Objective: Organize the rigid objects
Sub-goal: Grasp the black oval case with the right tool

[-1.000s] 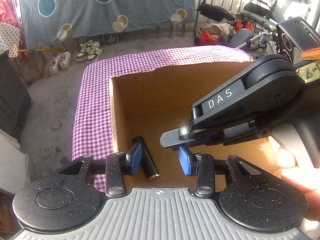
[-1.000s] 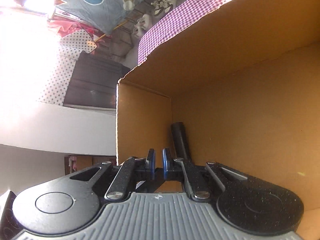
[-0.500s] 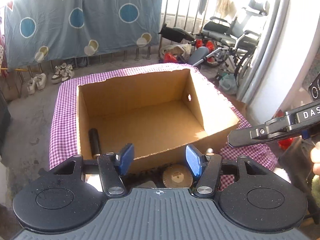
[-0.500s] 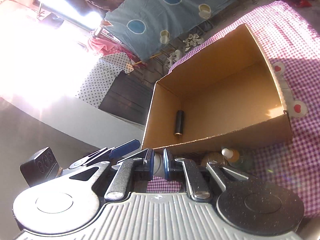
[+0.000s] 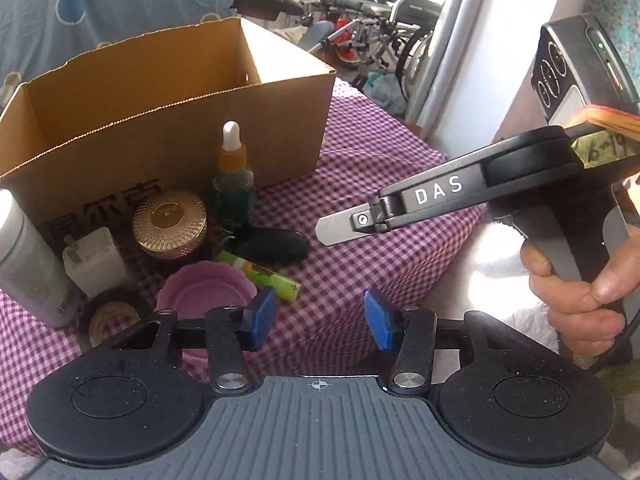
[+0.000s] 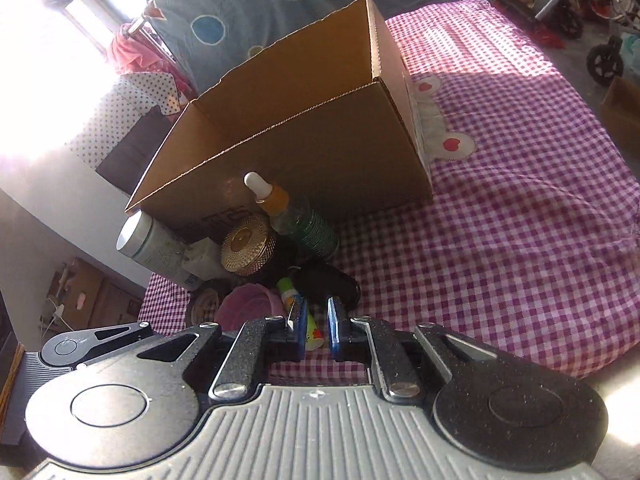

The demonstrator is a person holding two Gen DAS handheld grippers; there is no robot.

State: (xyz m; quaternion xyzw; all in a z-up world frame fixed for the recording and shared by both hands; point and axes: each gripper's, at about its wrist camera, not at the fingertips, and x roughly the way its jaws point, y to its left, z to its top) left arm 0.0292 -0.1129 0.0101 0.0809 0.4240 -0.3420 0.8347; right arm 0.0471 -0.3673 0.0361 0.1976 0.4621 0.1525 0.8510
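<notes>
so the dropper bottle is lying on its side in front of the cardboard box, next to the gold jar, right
Not quite. The dropper bottle is standing upright, white tip up, not lying on its side. The rest holds: it is in front of the cardboard box, next to the gold jar. The left wrist view shows it plainly, and the right wrist view agrees.

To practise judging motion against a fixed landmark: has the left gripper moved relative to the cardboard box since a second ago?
Yes. The left gripper has pulled back out of the cardboard box, now over the checked cloth in front.
</notes>
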